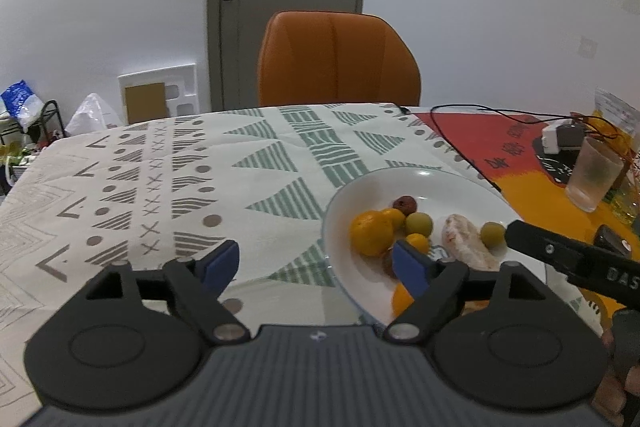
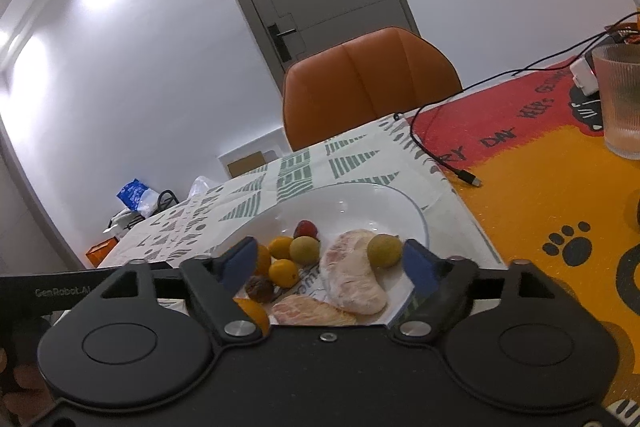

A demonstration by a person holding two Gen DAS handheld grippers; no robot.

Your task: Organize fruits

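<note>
Fruit is gathered on a shallow white ceramic plate [image 2: 400, 205] that rests on the patterned cloth of the bench [image 1: 168, 163]. Both tools are seen spread and empty: the left hand-held gripper [image 1: 316, 265] is held low at the plate's near-left rim, and the right hand-held gripper [image 2: 332, 263] is poised over the plate's near edge.

The step in hand is judged to be a first pick from the pile. A free-standing piece should be chosen, such as the round yellow-green plum [image 2: 384, 250], which lies touching the large peeled pink pomelo segment [image 2: 354, 273]. The blue pads should be brought down on either side of it and closed gently, since the soft pomelo could be bruised or dragged along.

Also held in the plate are a large orange mandarin [image 1: 371, 233], small orange kumquats [image 2: 283, 273], a second green plum [image 2: 305, 249], a dark red fruit [image 2: 307, 229], a wrinkled brown date [image 2: 260, 289] and a second pomelo piece [image 2: 312, 311].
</note>
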